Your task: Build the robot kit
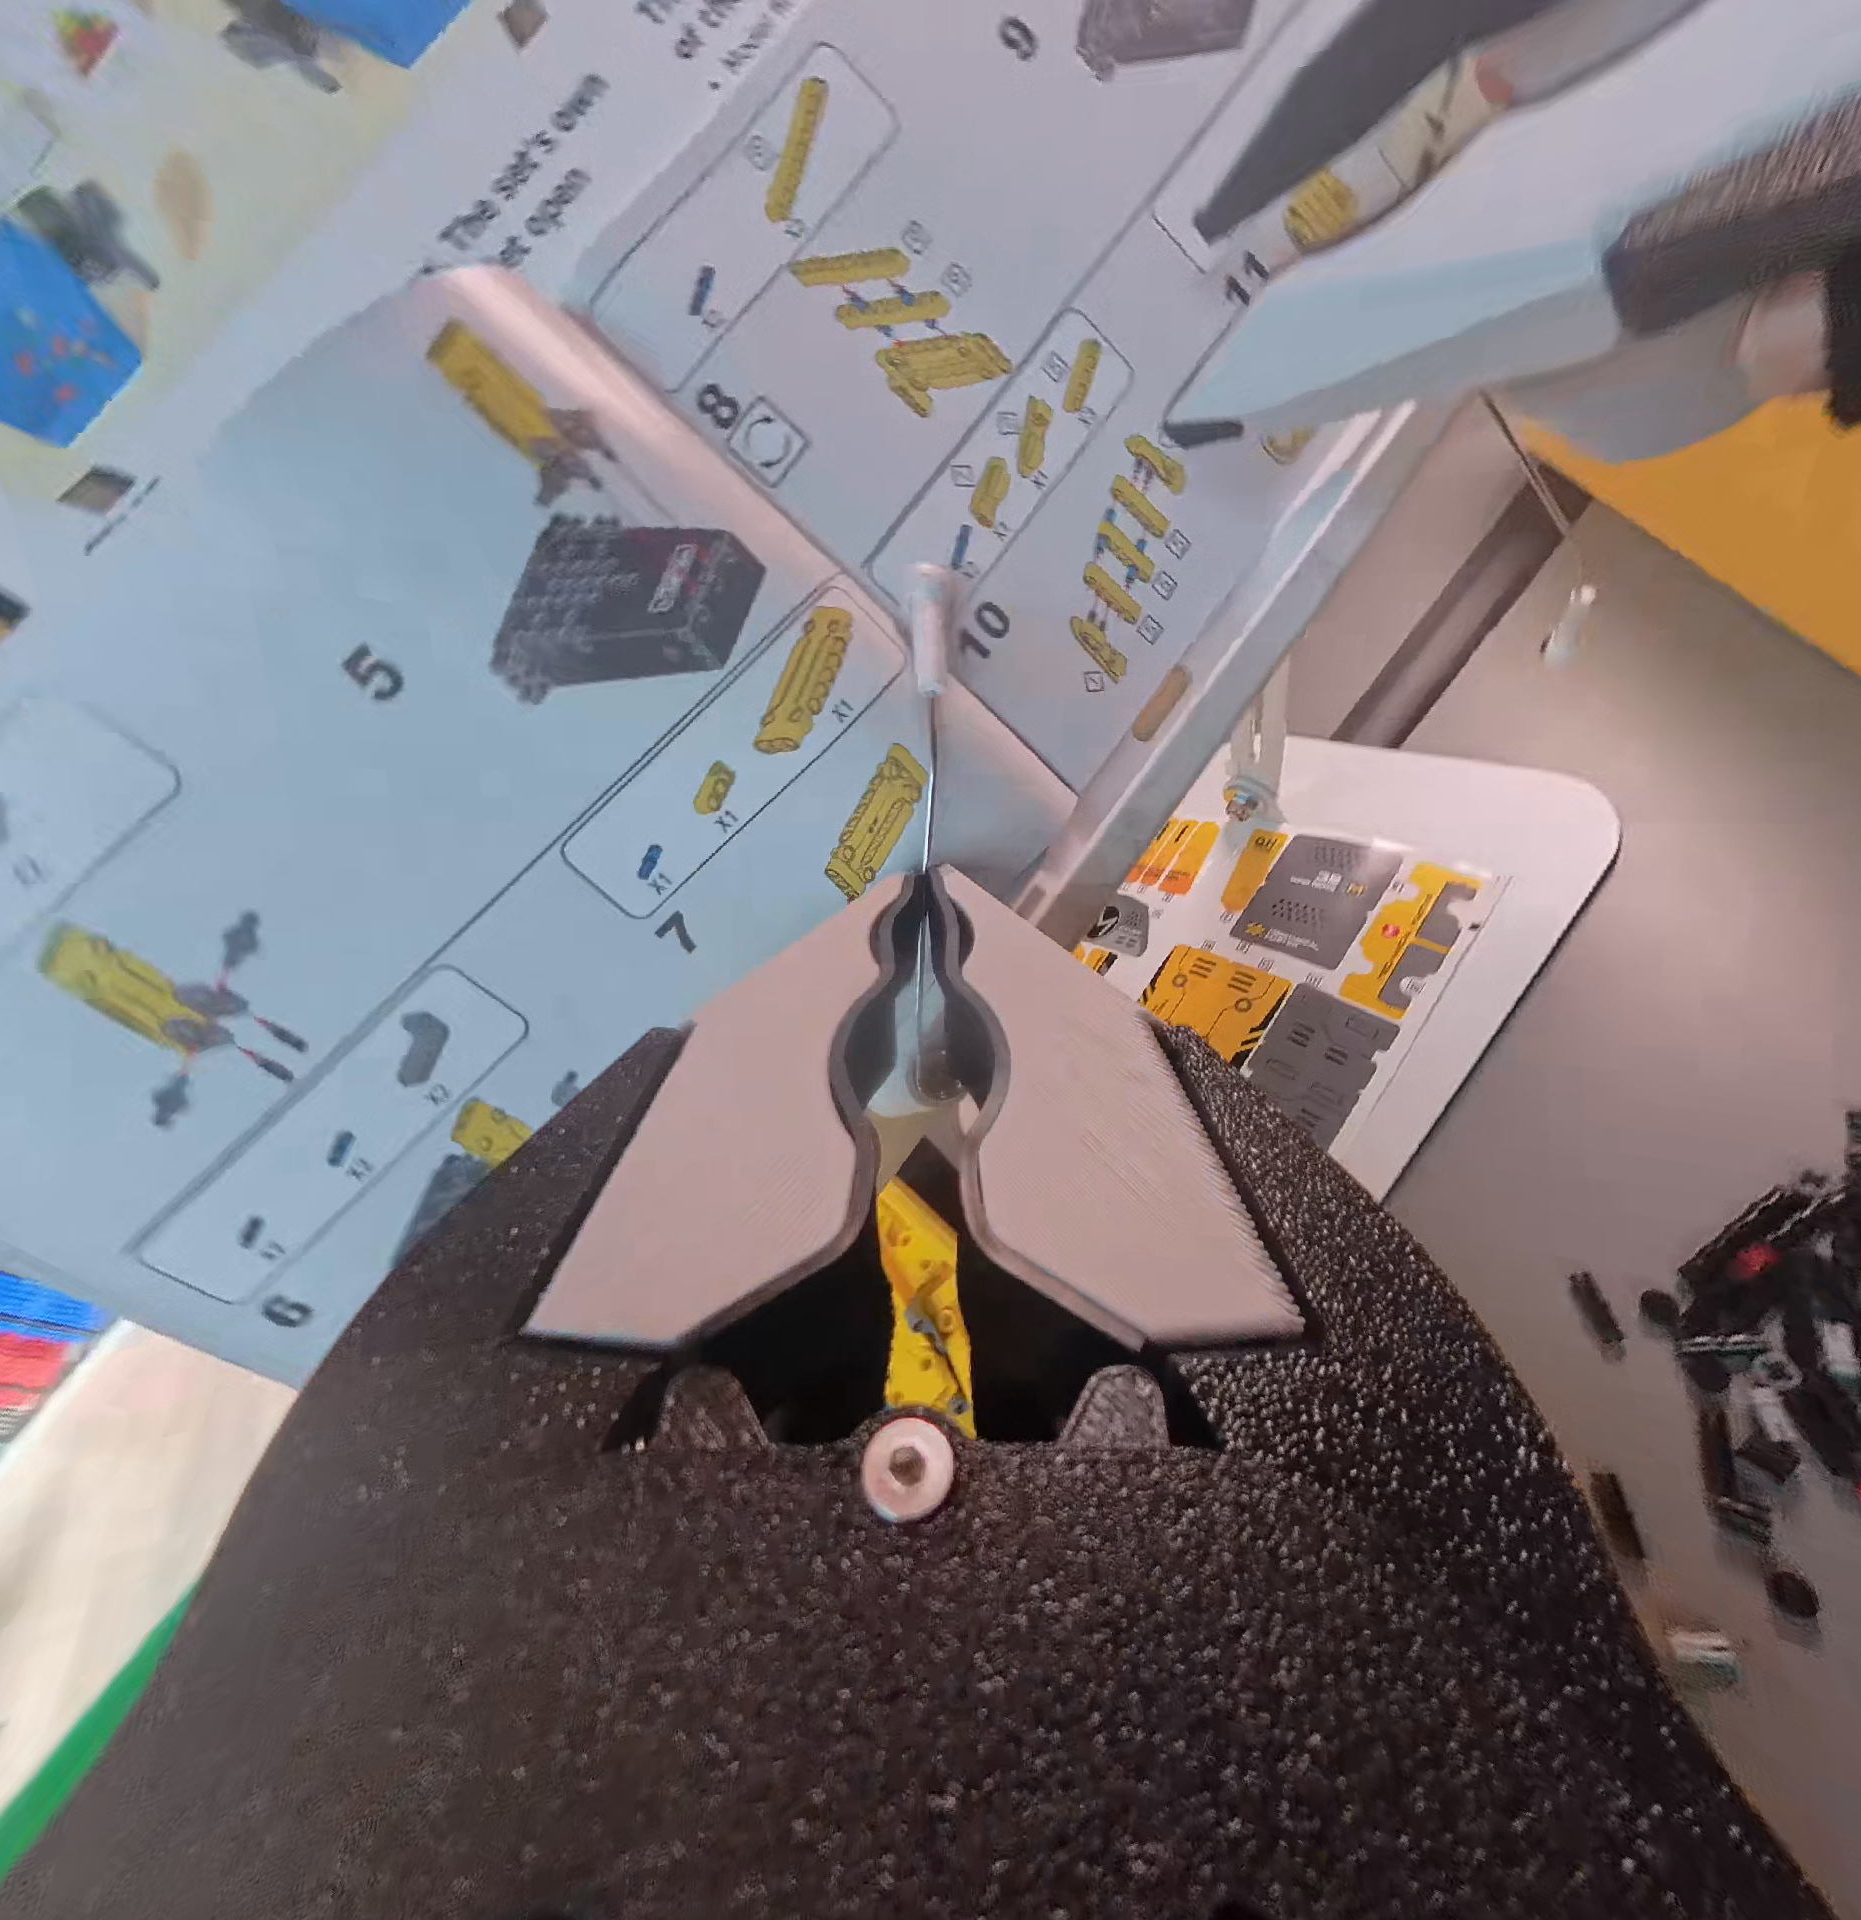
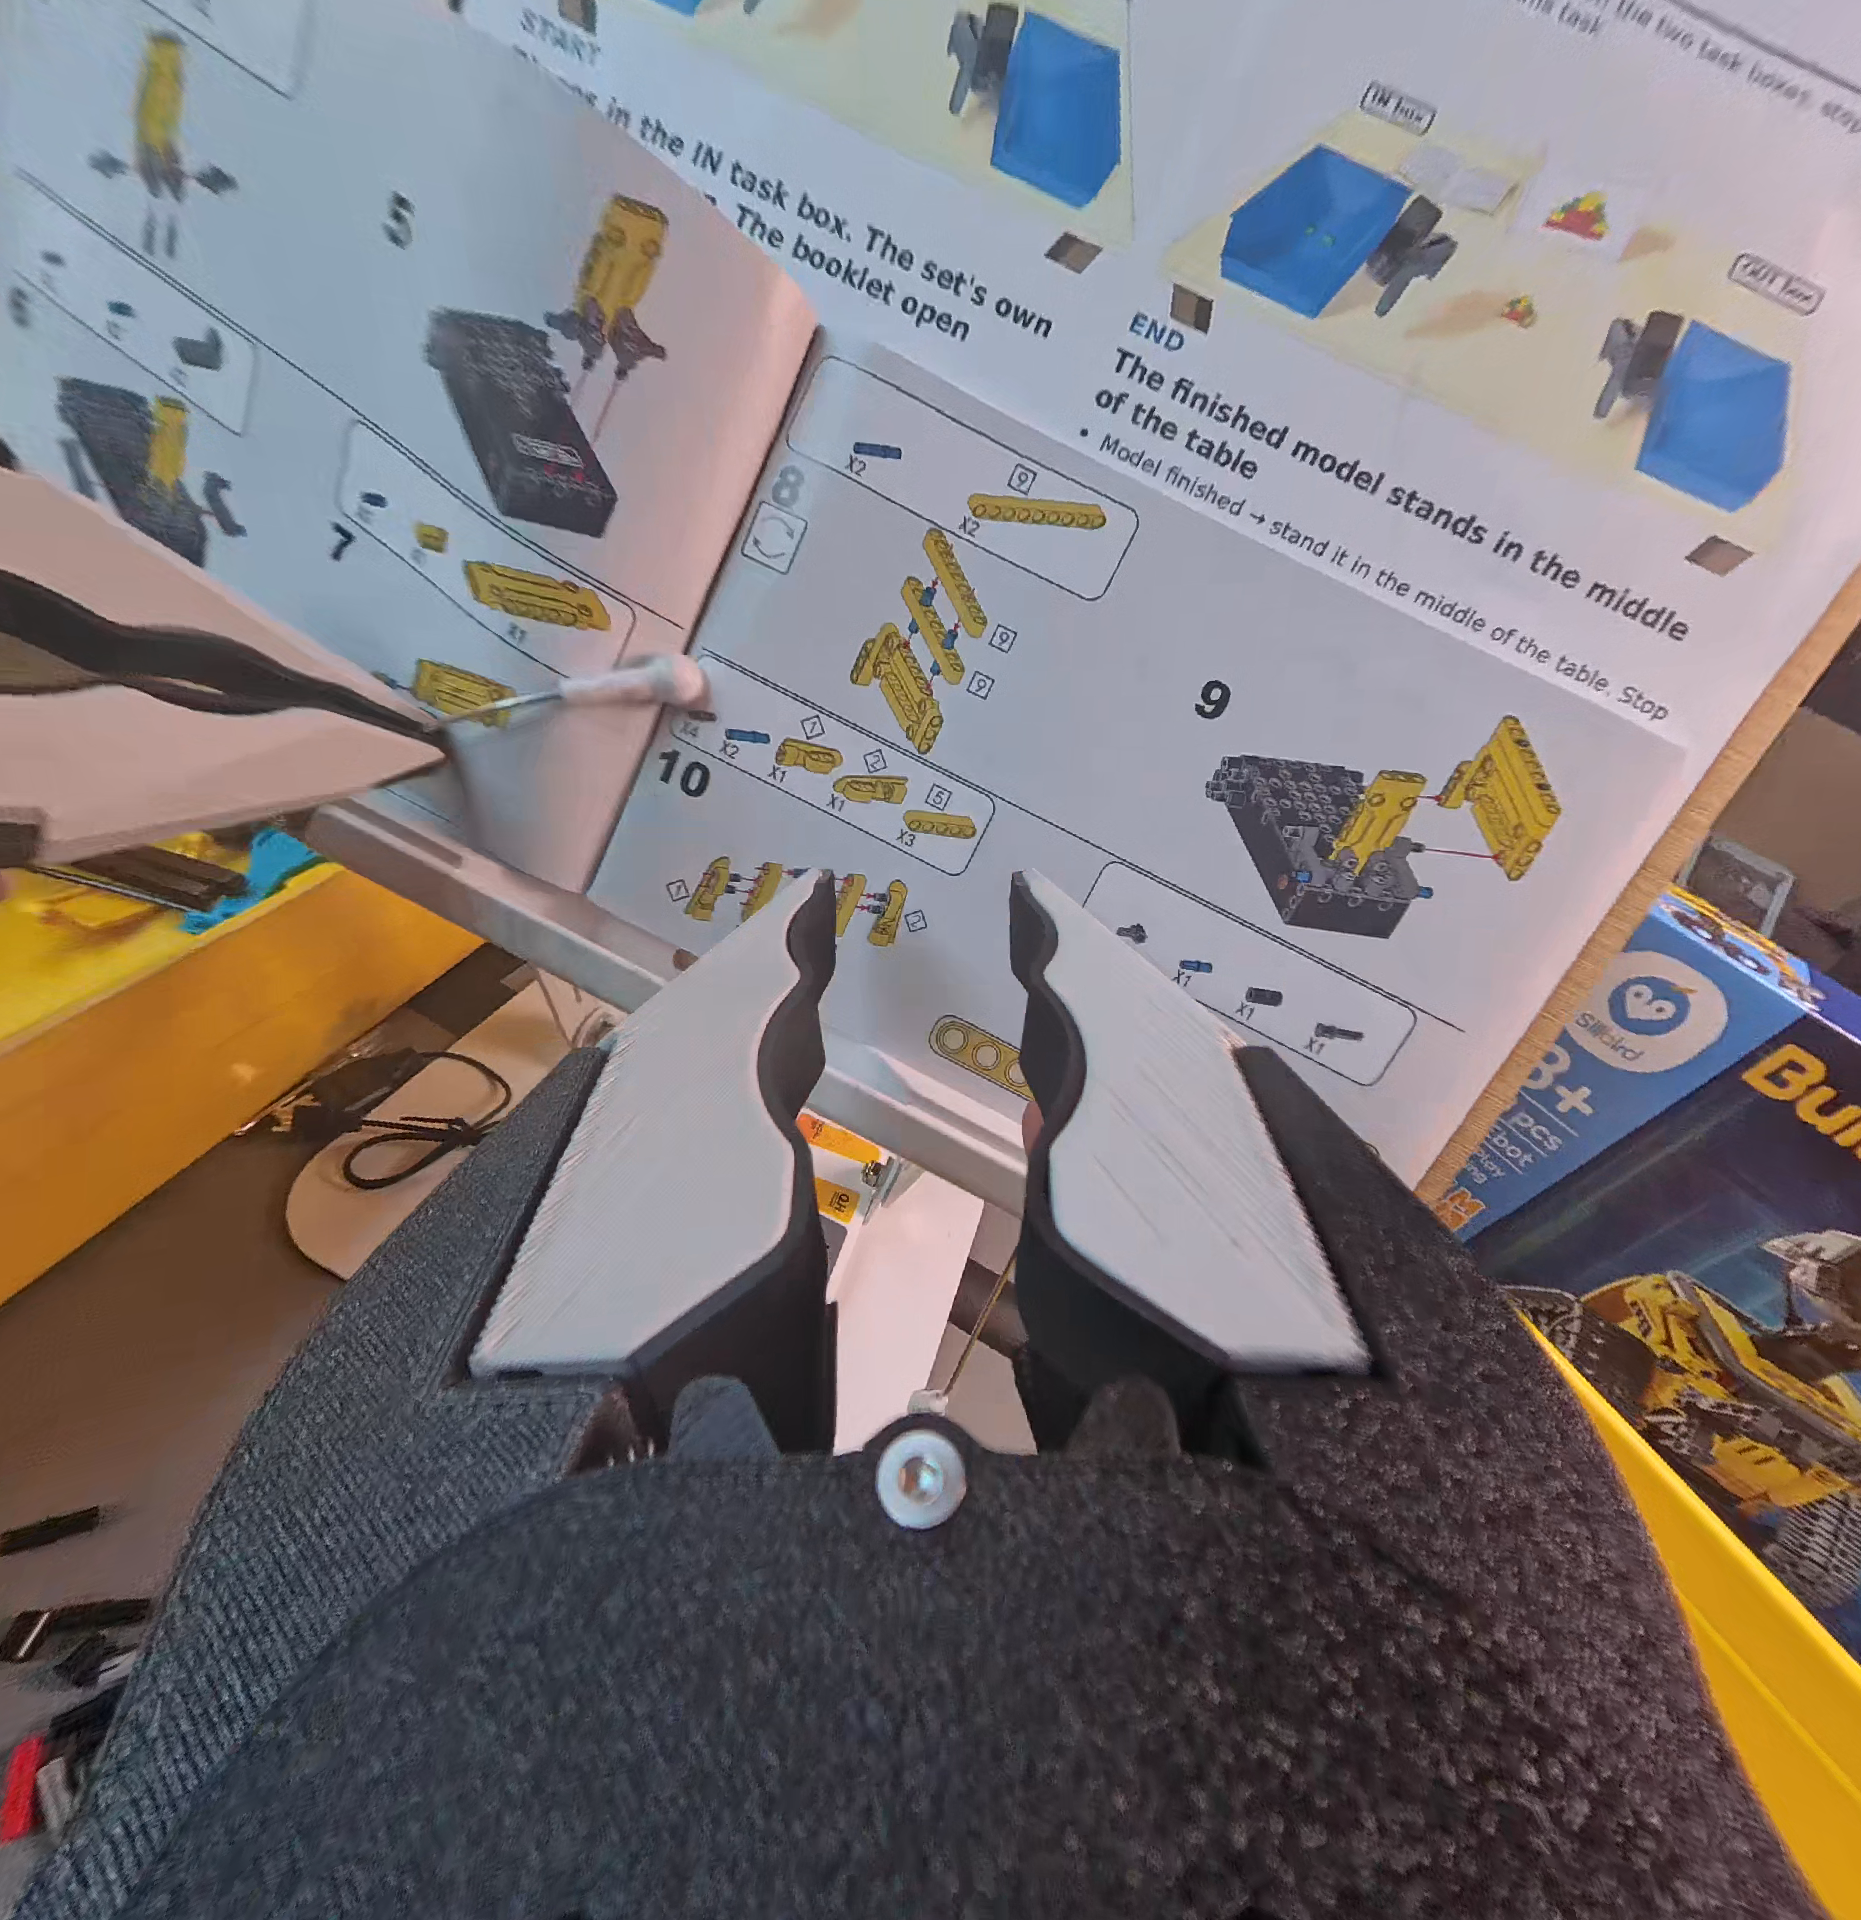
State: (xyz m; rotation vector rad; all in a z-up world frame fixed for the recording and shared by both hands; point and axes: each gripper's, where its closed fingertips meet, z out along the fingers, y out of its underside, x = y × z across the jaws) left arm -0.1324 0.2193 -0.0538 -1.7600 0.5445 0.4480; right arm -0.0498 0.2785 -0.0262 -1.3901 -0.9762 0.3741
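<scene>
The left claw (image 1: 924, 883) is pinched tight on a thin metal pin with a white tip (image 1: 928, 623), which points ahead at the open building-instruction booklet (image 1: 386, 582). The booklet bears numbered steps and yellow part drawings; its words go unquoted. Right of this claw lies a sticker sheet (image 1: 1321, 935) on the dark surface (image 1: 1684, 831), with a heap of black parts (image 1: 1799, 1330) beyond. The right claw (image 2: 921, 894) stands wide and empty, aimed at the booklet's right-hand page. A printed toy box (image 2: 1684, 1195) sits to its right.

The right gripper (image 2: 921, 894) hangs empty with jaws apart before the open booklet (image 2: 1165, 665), while at nine o'clock the left gripper (image 2: 427, 732) pinches a thin pin (image 2: 593, 691).
</scene>
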